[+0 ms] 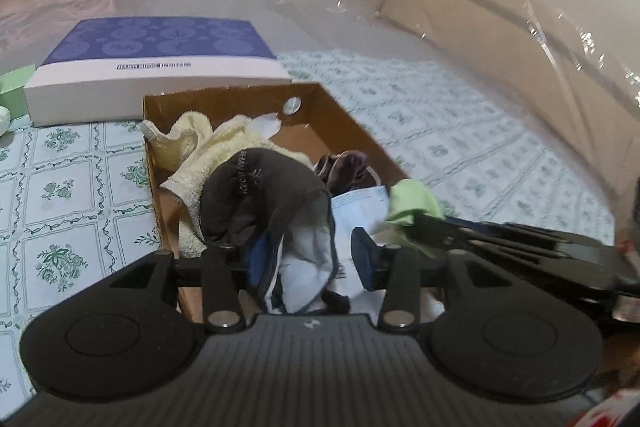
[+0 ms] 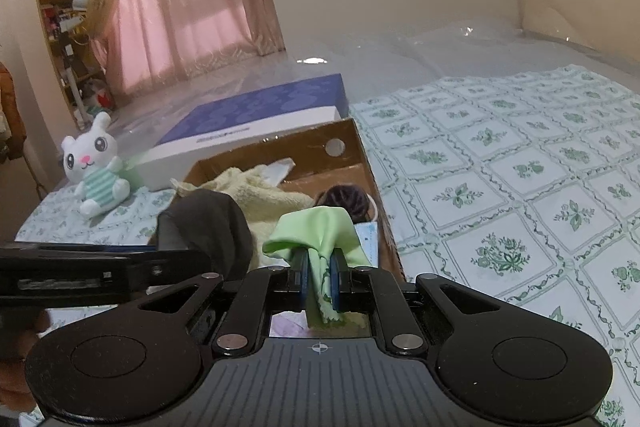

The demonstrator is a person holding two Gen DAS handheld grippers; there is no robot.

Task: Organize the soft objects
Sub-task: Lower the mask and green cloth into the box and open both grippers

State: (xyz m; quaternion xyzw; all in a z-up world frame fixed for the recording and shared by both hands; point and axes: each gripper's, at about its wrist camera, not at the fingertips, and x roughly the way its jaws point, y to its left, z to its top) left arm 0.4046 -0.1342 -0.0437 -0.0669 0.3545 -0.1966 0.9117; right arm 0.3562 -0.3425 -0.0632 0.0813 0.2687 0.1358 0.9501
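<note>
An open cardboard box (image 1: pixel 344 107) (image 2: pixel 362 151) sits on the patterned bedspread. It holds a pale yellow towel (image 1: pixel 212 151) (image 2: pixel 264 191), a dark brown knit item (image 1: pixel 344 167) (image 2: pixel 346 201) and a light blue face mask (image 1: pixel 360 205). My left gripper (image 1: pixel 308 259) is open over the box, with a dark brown cloth (image 1: pixel 260 195) (image 2: pixel 208 223) draped over its left finger. My right gripper (image 2: pixel 319 277) is shut on a light green cloth (image 2: pixel 320 231) (image 1: pixel 412 201) above the box's near right side.
A flat purple and white box (image 1: pixel 160 63) (image 2: pixel 256 123) lies behind the cardboard box. A white plush rabbit (image 2: pixel 96 167) sits at the left. The green-patterned bedspread (image 2: pixel 520 187) stretches to the right, with plastic sheeting beyond.
</note>
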